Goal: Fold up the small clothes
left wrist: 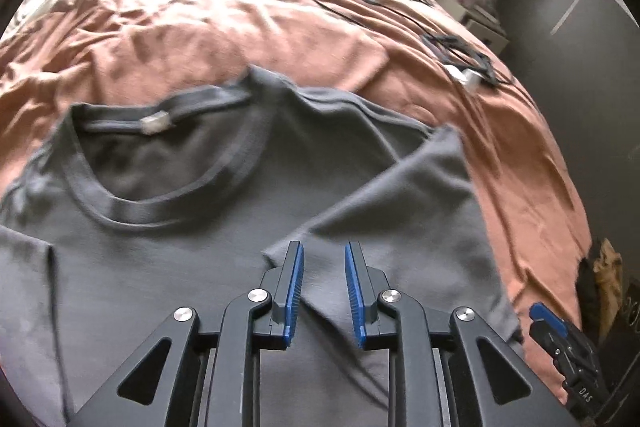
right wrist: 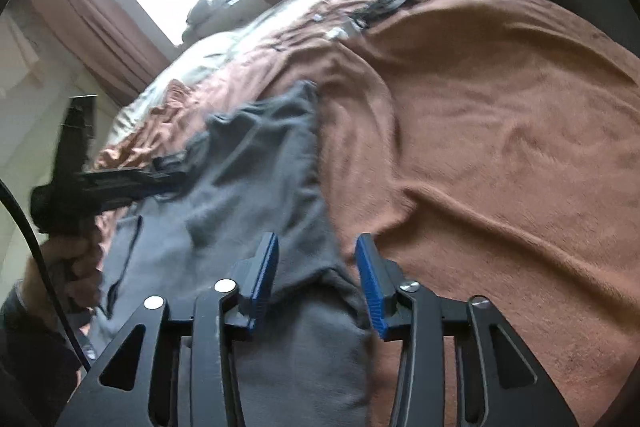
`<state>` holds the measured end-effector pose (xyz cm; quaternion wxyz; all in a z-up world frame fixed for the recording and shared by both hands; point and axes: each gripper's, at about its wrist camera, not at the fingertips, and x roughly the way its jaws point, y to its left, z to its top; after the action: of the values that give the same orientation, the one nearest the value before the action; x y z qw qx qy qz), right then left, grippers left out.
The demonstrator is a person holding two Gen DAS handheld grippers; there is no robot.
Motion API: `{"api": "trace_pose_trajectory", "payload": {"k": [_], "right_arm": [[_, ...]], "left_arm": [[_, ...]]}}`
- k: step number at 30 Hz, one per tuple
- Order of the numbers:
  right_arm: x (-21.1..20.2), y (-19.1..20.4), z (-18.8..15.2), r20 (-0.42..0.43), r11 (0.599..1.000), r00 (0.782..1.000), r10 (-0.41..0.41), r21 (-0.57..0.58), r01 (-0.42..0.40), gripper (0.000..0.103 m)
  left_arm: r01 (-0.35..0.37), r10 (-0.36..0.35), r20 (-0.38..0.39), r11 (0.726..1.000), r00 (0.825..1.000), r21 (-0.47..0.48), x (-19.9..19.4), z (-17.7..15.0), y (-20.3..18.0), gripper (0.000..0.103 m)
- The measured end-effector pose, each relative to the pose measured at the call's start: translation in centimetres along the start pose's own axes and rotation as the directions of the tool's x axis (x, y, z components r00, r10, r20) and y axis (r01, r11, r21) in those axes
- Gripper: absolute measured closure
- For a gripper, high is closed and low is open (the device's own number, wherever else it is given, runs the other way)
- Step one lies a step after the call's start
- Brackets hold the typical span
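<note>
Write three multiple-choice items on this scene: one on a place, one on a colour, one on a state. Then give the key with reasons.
1. The T-shirt lies on:
A. a wooden floor
B. a blanket-covered bed
C. a chair

2. The blanket is:
A. rust-brown
B. bright green
C. navy

3. The left tool is:
A. clamped on the collar
B. open above the shirt
C. out of sight

Key:
1 B: rumpled bedding surrounds the shirt on all sides.
2 A: the fabric beside the shirt looks rust-brown in both views.
3 B: a clear gap shows between its blue pads, with nothing pinched.
</note>
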<state>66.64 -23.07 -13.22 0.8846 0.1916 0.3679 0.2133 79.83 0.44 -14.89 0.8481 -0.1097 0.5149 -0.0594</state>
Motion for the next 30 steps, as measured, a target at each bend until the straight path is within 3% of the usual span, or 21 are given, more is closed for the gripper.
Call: {"api": "trace_pose_trajectory", "payload": {"k": [4, 8, 10, 15, 18, 21, 23, 24, 26, 30], "right_arm": [[1.3, -0.1, -0.7, -0.050, 1.000, 0.999, -0.018, -0.020, 0.017, 0.082], [2.5, -0.9, -1.2, -0.109, 0.999, 0.993, -0.046, 0.006, 0.047, 0.093], [2.1, -0.9, -1.2, -0.125, 0.998, 0.990, -0.059, 0.002, 0.060, 0.094], [1.3, 0.0, -0.6, -0.148, 0.996, 0.985, -0.093, -0.011, 0.092, 0.095], [0.0, 0.6, -0.3, -0.135, 0.994, 0.984, -0.112, -0.017, 0.111, 0.094], [-1.9, 1.2, -0.1, -0.121, 0.994, 0.987, -0.110, -0.021, 0.108, 0.092], [-2.7, 1.4, -0.4, -0.135, 0.994, 0.984, -0.112, -0.019, 0.111, 0.086], [-3.2, 1.5, -0.4, -0.133, 0.992, 0.983, -0.126, -0.024, 0.124, 0.082], [-4.2, 2.0, -0.5, -0.115, 0.990, 0.984, -0.136, -0.044, 0.132, 0.059], [-7.2, 3.5, -0.7, -0.050, 0.992, 0.992, -0.113, -0.067, 0.109, 0.035]], "left_arm": [[0.051, -0.050, -0.035, 0.998, 0.998, 0.038, 1.6, -0.9, -1.6, 0.080], [-0.032, 0.041, -0.108, 0.996, 0.993, 0.084, 3.6, -2.1, -1.8, 0.080], [-0.038, 0.047, -0.103, 0.996, 0.994, 0.087, 3.5, -2.2, -1.3, 0.080], [-0.133, 0.139, -0.104, 0.989, 0.985, 0.070, 1.8, -2.4, -0.3, 0.080], [-0.079, 0.082, -0.090, 0.996, 0.993, 0.036, -0.1, -3.0, 0.2, 0.079], [-0.091, 0.093, -0.066, 0.995, 0.993, 0.037, -2.8, -3.8, 0.6, 0.070], [-0.094, 0.095, -0.045, 0.995, 0.994, 0.028, -4.6, -4.2, 0.7, 0.048], [-0.090, 0.090, -0.028, 0.996, 0.996, 0.018, -5.9, -4.7, 1.0, 0.042], [-0.083, 0.083, 0.007, 0.997, 0.997, 0.001, -8.3, -5.6, 1.5, 0.027], [-0.090, 0.091, 0.058, 0.996, 0.994, -0.021, -13.2, -7.1, 3.2, 0.017]]}}
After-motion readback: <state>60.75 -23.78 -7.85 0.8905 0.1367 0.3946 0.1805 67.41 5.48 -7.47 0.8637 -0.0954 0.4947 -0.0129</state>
